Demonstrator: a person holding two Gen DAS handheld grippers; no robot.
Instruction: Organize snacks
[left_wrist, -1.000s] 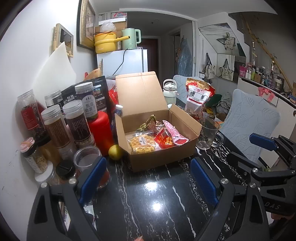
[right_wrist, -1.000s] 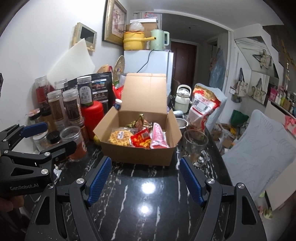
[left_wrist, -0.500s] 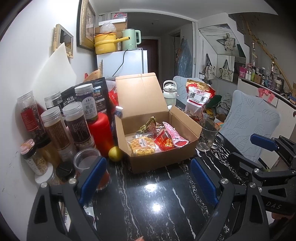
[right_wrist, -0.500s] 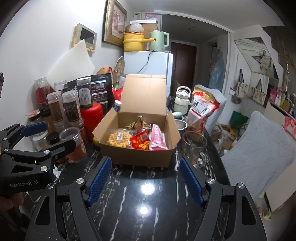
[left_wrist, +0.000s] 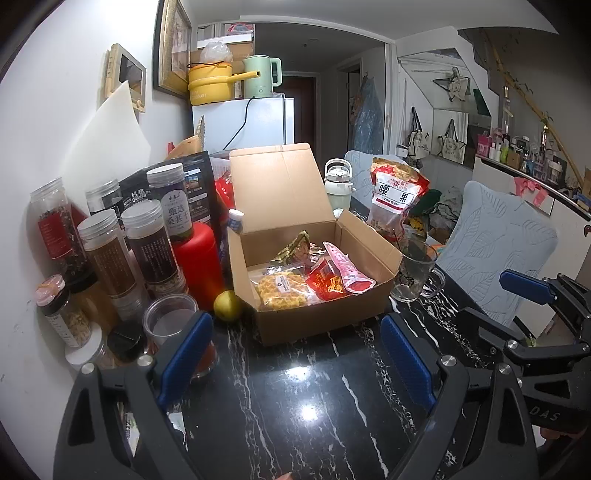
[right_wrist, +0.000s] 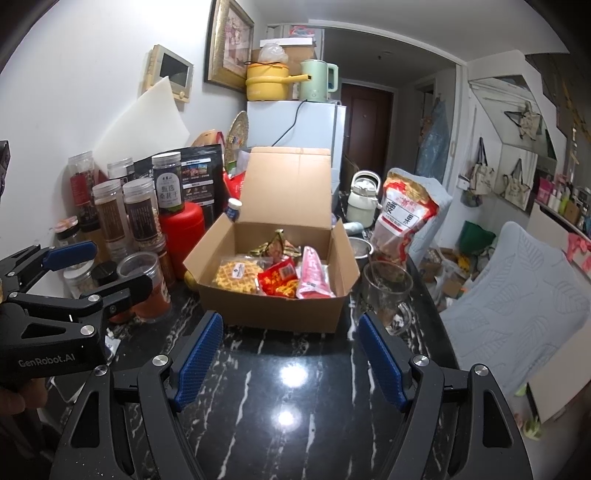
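On the black marbled counter (right_wrist: 295, 369) stands a brown cardboard box (right_wrist: 273, 306), lid flipped upright, holding a bagged yellow waffle (right_wrist: 236, 275), a red snack packet (right_wrist: 279, 282), a pink packet (right_wrist: 313, 277) and a gold-green wrapped piece (right_wrist: 276, 245).

Both grippers hang side by side, tilted downward. The left gripper (left_wrist: 295, 358) and the right gripper (right_wrist: 290, 360) fill each frame's lower half, blue-padded jaws wide apart, empty.

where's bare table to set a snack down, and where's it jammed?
Free: dark marble table between the cardboard box front and both open grippers. Crowded: jars and red canister left of the box; glass mug and cashew bag right.
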